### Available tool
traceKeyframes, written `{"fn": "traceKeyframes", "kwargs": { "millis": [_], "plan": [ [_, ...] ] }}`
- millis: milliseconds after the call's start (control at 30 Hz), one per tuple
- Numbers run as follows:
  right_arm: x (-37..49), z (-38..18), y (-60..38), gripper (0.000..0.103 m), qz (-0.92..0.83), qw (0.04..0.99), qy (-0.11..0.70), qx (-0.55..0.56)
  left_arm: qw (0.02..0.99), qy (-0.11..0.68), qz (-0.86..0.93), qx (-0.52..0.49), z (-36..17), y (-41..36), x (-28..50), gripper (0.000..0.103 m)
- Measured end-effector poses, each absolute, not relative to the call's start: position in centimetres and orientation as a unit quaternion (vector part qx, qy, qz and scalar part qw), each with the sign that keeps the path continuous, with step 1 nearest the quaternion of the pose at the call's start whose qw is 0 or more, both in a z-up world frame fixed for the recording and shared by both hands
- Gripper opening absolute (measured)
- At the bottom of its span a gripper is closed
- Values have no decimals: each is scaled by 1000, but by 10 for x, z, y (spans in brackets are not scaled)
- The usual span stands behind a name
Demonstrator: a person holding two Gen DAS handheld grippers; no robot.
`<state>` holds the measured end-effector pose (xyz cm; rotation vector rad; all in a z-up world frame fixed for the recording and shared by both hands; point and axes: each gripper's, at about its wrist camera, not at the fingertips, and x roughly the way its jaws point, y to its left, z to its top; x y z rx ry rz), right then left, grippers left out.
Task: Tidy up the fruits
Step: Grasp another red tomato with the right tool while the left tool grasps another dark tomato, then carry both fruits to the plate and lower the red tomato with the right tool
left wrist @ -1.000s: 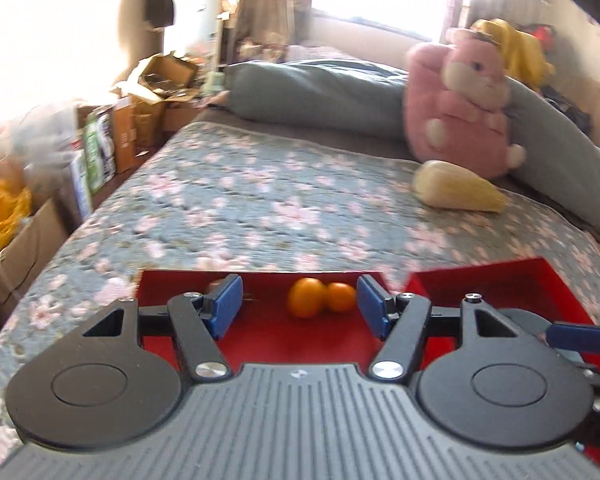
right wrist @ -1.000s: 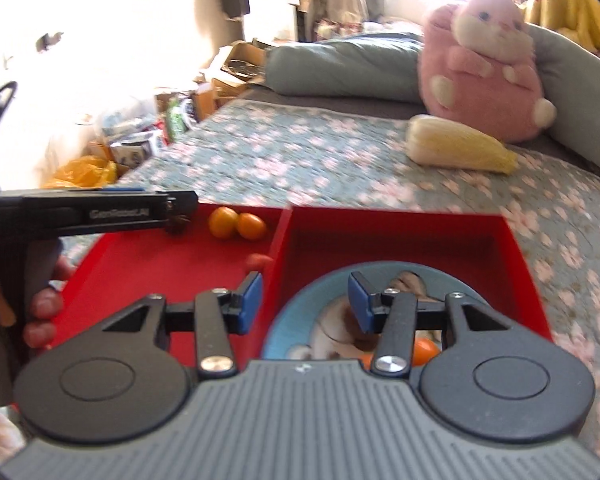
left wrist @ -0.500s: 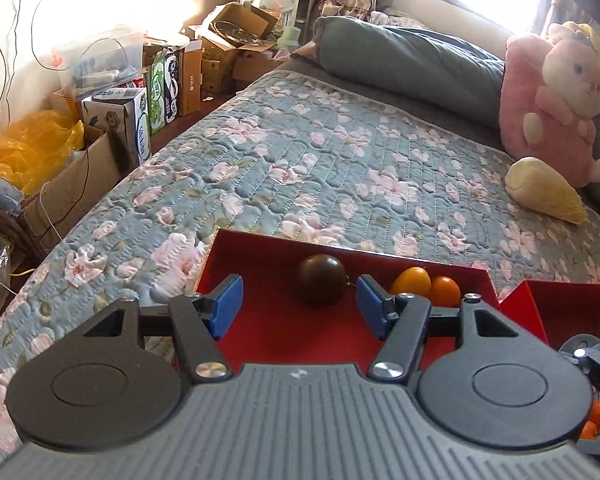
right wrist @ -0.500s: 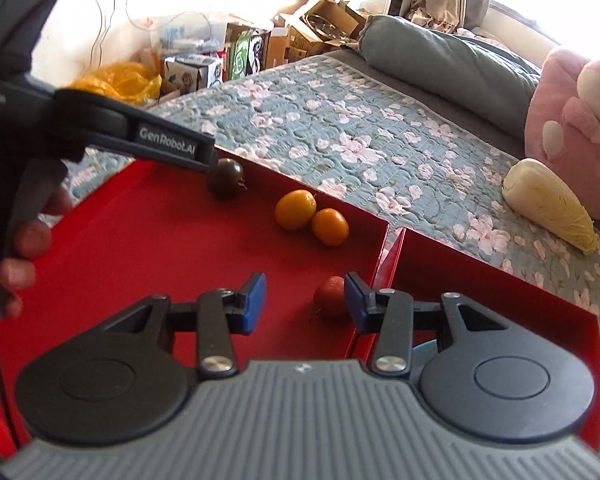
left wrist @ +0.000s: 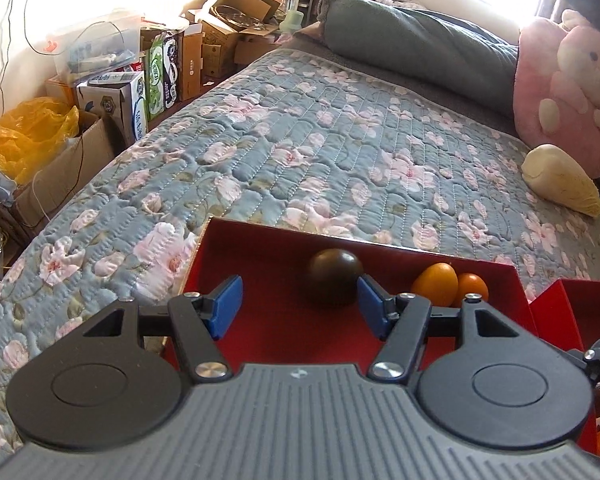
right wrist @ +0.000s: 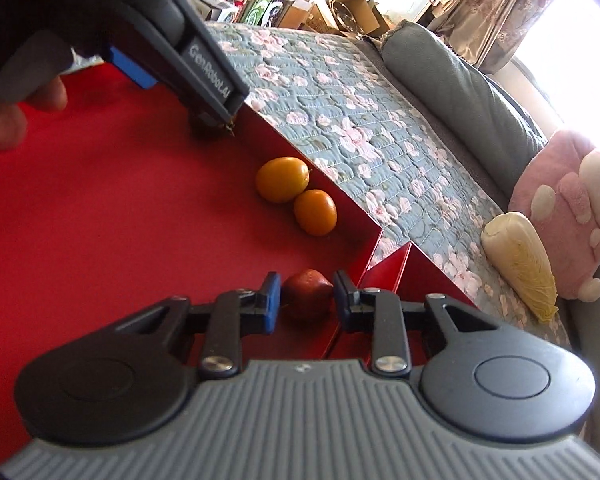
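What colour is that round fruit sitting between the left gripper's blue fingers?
Very dark brown, nearly black: the dark fruit shows best in the left wrist view.

Red tray [right wrist: 100, 208]: smooth, matt. Orange fruits [right wrist: 281, 179]: glossy, smooth skin. Dark fruit [left wrist: 334, 276]: smooth, dull sheen. Bedspread [left wrist: 300, 152]: quilted, stitched floral cloth. Pink toy [left wrist: 560, 96]: fuzzy plush. Boxes [left wrist: 228, 12]: matt cardboard. Yellow bag [left wrist: 24, 136]: crinkled, shiny plastic.

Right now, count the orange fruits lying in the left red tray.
2: a larger orange fruit by the far wall and a smaller one touching it, nearer the corner. The grippers may hide others.
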<state>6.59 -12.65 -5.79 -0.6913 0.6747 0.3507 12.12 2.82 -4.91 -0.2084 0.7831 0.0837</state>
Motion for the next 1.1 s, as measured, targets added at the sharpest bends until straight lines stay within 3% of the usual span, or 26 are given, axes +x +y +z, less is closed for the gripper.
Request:
{"fn": "traceKeyframes", "kwargs": {
  "millis": [233, 433, 633, 1100],
  "plan": [
    [47, -23, -167, 32, 207, 908, 352, -93, 921, 381, 7, -74, -56, 8, 130, 69],
    [27, -24, -191, 32, 217, 900, 376, 37, 923, 380, 13, -56, -65, 11, 140, 68],
    [9, -19, -199, 32, 221, 895, 382, 69, 925, 373, 19, -63, -64, 17, 142, 45],
    [-1, -12, -202, 32, 225, 897, 375, 65, 929, 365, 25, -56, -45, 14, 125, 44]
  ]
}}
